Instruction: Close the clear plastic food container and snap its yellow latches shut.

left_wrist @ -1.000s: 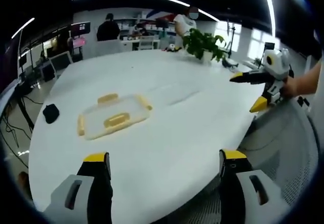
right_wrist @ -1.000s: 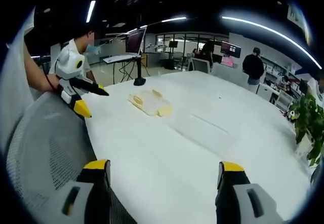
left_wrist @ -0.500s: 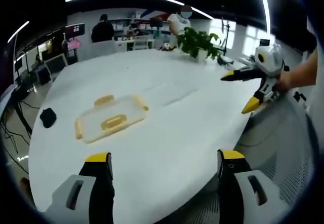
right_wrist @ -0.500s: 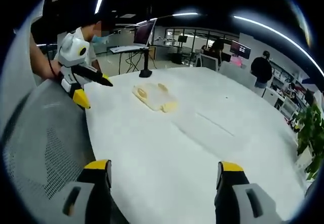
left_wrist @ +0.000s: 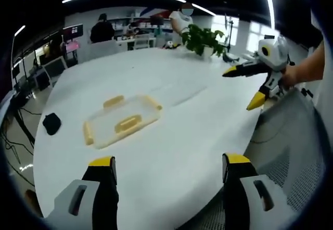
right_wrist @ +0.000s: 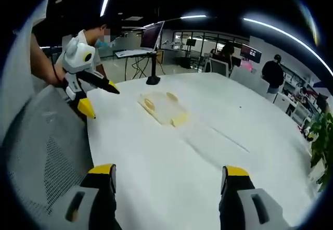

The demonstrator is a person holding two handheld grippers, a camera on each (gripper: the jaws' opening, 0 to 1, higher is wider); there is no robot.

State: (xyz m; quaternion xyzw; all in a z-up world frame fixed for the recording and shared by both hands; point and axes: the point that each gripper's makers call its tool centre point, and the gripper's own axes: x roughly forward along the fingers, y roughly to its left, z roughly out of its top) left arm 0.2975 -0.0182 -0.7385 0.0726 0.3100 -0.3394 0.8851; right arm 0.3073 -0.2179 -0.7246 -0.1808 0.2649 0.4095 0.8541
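Observation:
The clear plastic container (left_wrist: 122, 122) lies flat on the white table (left_wrist: 171, 141), left of centre, with yellow latches (left_wrist: 113, 101) along its sides. In the right gripper view the container (right_wrist: 163, 107) sits further off, past the left gripper (right_wrist: 101, 101). My left gripper (left_wrist: 167, 167) is open at the near table edge, well short of the container, with nothing between its jaws. My right gripper (right_wrist: 166, 170) is open too, over the table edge. It also shows in the left gripper view as the right gripper (left_wrist: 242, 88), held by a hand, jaws apart.
A grey mesh chair (left_wrist: 291, 147) stands at the table's edge between the two grippers. A small black object (left_wrist: 52, 123) lies left of the container. A potted plant (left_wrist: 203, 40) stands at the far side, and a monitor stand (right_wrist: 152, 79) rises beyond the container. People are in the background.
Both views have shifted a little toward the table, so the container looks slightly nearer. Both grippers stay open; the container has not moved.

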